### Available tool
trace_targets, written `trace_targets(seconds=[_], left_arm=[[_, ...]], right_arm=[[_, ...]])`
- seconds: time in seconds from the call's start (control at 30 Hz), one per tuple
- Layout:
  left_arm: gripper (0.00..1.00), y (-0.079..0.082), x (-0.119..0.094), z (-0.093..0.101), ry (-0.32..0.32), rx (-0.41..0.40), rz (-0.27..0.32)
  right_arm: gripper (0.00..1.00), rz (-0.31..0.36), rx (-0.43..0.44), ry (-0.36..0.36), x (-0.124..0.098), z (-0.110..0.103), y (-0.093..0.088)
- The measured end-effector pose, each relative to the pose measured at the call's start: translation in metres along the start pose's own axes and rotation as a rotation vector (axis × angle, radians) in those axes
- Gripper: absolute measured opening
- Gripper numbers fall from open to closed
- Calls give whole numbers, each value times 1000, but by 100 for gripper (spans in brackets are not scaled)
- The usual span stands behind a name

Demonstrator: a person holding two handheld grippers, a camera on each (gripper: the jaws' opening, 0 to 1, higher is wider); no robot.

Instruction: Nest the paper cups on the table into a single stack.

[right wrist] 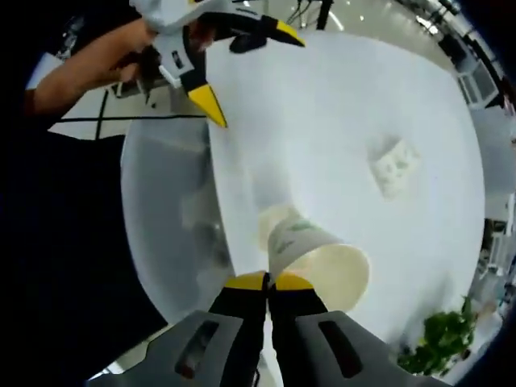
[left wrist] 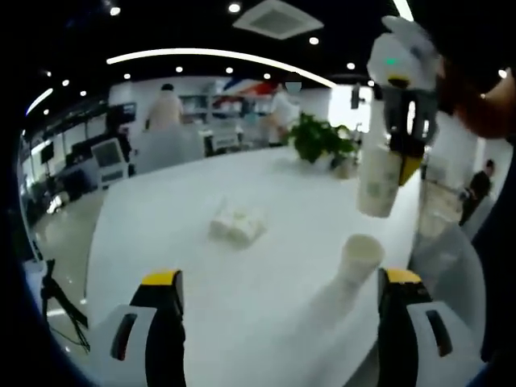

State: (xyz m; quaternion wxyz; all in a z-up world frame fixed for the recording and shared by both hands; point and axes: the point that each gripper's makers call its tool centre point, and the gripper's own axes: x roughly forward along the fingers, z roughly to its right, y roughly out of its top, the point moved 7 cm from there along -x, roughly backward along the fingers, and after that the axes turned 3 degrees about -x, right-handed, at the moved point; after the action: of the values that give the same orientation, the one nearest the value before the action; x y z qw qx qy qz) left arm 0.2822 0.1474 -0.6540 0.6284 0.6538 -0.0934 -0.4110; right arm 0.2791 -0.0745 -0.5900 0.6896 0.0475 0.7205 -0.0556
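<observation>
Two paper cups matter here: the held cup (left wrist: 380, 187), pinched at its rim by the right gripper (left wrist: 409, 141) and hanging well above the white desk (left wrist: 242, 290), and the standing cup (left wrist: 359, 258), upright near the desk's edge on the right-gripper side. The right gripper's jaws are pressed together on the held cup's (right wrist: 318, 258) wall, which in the right gripper view juts forward with its base pointing down toward the standing cup (right wrist: 272, 224) almost directly beneath; that lineup suggests it is carried there so it can be lowered into the open mouth below. The left gripper (left wrist: 282, 318) is spread wide and holds nothing, low over the desk near the same edge, probably standing by to steady the standing cup; seen from the right gripper view, the left gripper (right wrist: 234, 60) hovers beyond the desk's far side. Both cups are pale, tapered, with a faint green print on the held one. A small white folded packet (left wrist: 237, 225) lies toward the middle of the desk, and a green potted plant (left wrist: 321, 139) stands at the far edge.
</observation>
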Motion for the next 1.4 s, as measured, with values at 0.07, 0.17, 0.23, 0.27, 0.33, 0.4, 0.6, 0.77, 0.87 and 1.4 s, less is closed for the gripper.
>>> trace_targets(seconds=[0.07, 0.17, 0.23, 0.27, 0.33, 0.4, 0.6, 0.77, 0.87, 1.4], left_arm=[[99, 1, 0, 0, 0, 1, 3], [99, 1, 0, 0, 1, -4, 6], [99, 0, 1, 0, 2, -7, 5], [99, 0, 1, 0, 5, -7, 5], [99, -1, 1, -1, 16, -9, 5], [99, -2, 0, 0, 16, -21, 7], [99, -4, 0, -1, 19, -25, 4], [99, -4, -1, -2, 22, -26, 0], [99, -3, -2, -4, 26, -28, 5], [99, -4, -2, -6, 36, -29, -3]], right_arm=[[0, -6, 3, 3, 4, -1, -1], [0, -8, 0, 14, 10, -3, -2], [0, -13, -1, 18, 14, -3, -2], [0, -16, -1, 17, 15, -3, -2], [0, -22, -1, 17, 19, -2, -3], [0, -25, -2, 21, 22, -3, -2], [0, -28, 4, 34, 32, -3, -1], [0, -31, 7, 51, 40, -5, 1], [0, -31, 9, 56, 46, -4, 2], [0, -32, 30, 72, 67, -3, 3]])
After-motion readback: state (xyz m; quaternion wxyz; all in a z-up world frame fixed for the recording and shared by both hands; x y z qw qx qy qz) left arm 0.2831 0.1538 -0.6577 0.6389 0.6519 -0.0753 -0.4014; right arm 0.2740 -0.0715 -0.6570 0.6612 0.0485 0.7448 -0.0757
